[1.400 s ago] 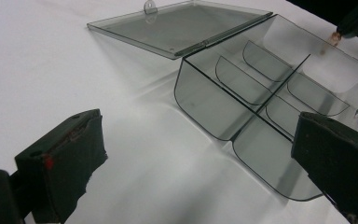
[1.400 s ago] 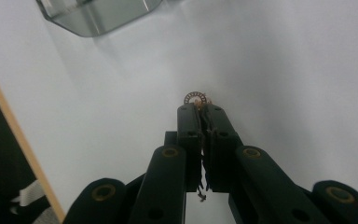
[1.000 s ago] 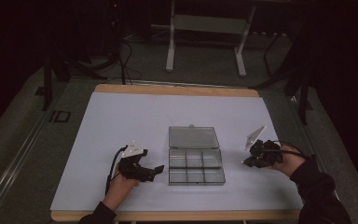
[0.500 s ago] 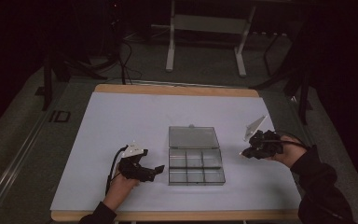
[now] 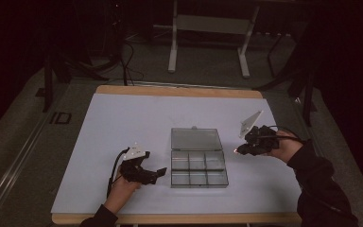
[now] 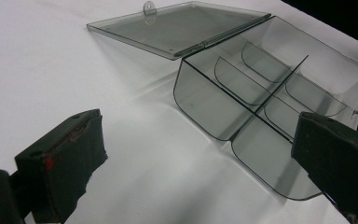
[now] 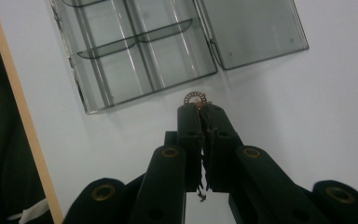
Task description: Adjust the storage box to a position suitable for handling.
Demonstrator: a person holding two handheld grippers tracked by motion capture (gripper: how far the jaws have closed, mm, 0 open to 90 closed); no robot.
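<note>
From the high view I see the clear compartment box lying near the middle of the white table, its lid folded flat open toward twelve o'clock. My right gripper hangs above the table at about three o'clock of the box, apart from it, tips pointing toward the box. In the right gripper view its jaws are pressed together on a small brass-coloured toothed ring, which sticks out past the tips, with the box's compartments beyond it at eleven o'clock and the lid at one o'clock. My left gripper sits at nine o'clock of the box, just beside its near-left corner. In the left gripper view its jaws stand wide apart with nothing between them, and the box lies ahead toward two o'clock.
</note>
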